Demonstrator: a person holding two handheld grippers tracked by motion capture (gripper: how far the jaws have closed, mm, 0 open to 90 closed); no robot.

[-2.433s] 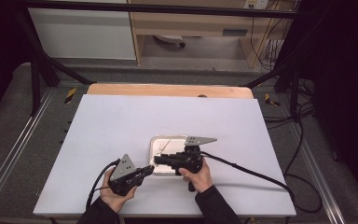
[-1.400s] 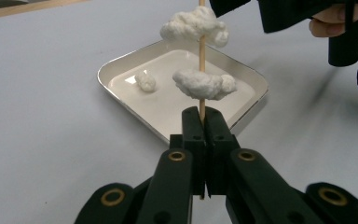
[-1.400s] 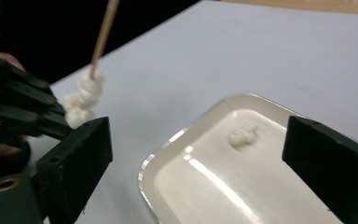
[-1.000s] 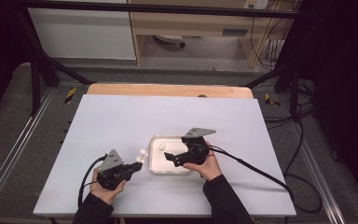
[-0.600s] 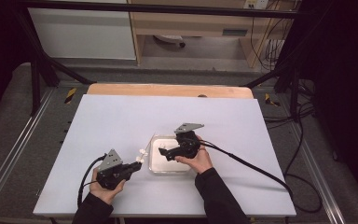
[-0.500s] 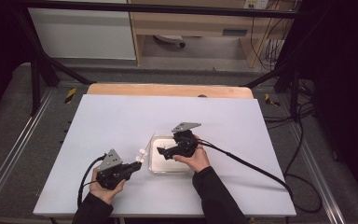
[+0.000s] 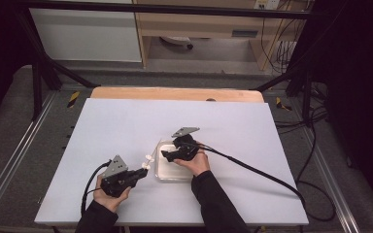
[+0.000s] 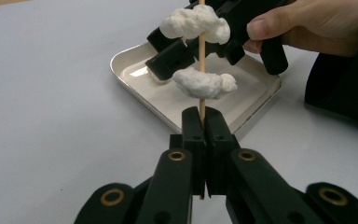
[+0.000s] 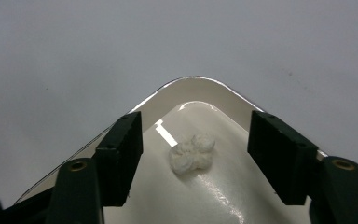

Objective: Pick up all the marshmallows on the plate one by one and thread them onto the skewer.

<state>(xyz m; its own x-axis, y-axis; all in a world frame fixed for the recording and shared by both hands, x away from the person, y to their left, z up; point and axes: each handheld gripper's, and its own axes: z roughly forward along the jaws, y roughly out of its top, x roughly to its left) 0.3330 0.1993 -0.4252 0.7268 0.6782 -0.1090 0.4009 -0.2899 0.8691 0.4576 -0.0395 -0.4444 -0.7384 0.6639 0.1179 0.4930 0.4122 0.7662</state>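
White table surface is lying under everything, and a person is sitting at its near edge with a gripper in each hand. Nearest to the person, the left gripper is resting low over the table, and its jaws are pressed together on a thin wooden skewer. The skewer is standing upright between the pads in the left gripper view, and two white fluffy pieces are sitting on it, one above the other. Just beyond, a white tray is lying on the table. The right gripper is hanging over this tray, pointing down into it. Its jaws have just been closing, and they are standing apart on both sides of a white lump on the tray floor, with the pads not touching it. Farther away, a wooden strip is running along the far edge of the table.
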